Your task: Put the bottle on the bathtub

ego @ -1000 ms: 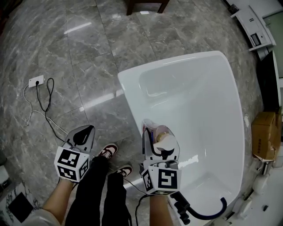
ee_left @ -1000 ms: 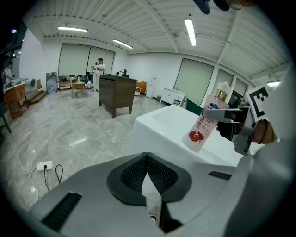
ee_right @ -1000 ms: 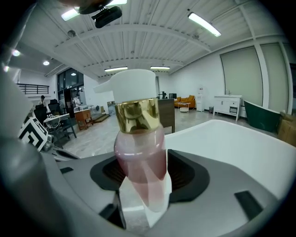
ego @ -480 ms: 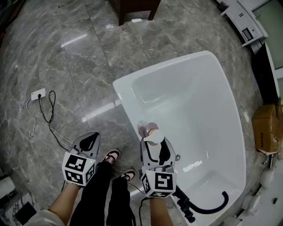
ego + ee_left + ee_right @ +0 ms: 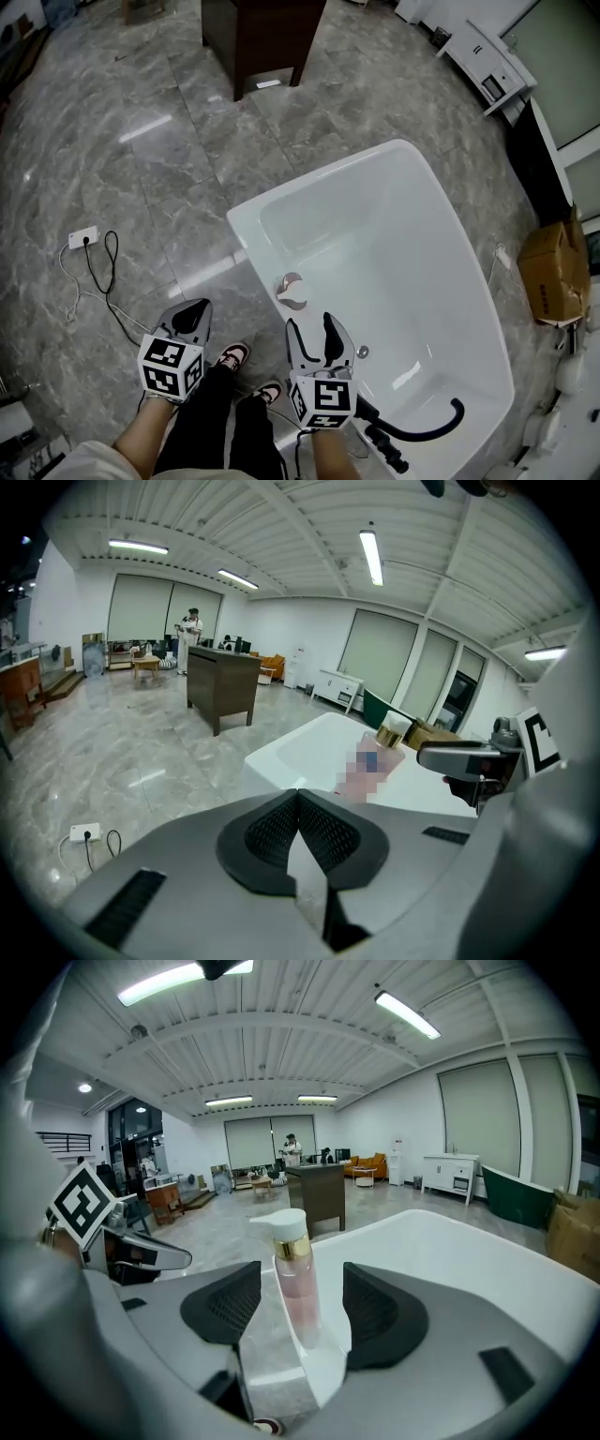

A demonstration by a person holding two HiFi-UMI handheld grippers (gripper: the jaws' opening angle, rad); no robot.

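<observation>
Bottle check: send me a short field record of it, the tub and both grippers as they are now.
bottle: pink pump bottle, white pump head, standing upright on the bathtub rim
bathtub: white, with a black hose lying inside
right gripper: open; its jaws have just been opening; the bottle stands ahead of it, untouched
left gripper: shut, nothing between the jaws, away from the bottle
task state: bottle placed and released
</observation>
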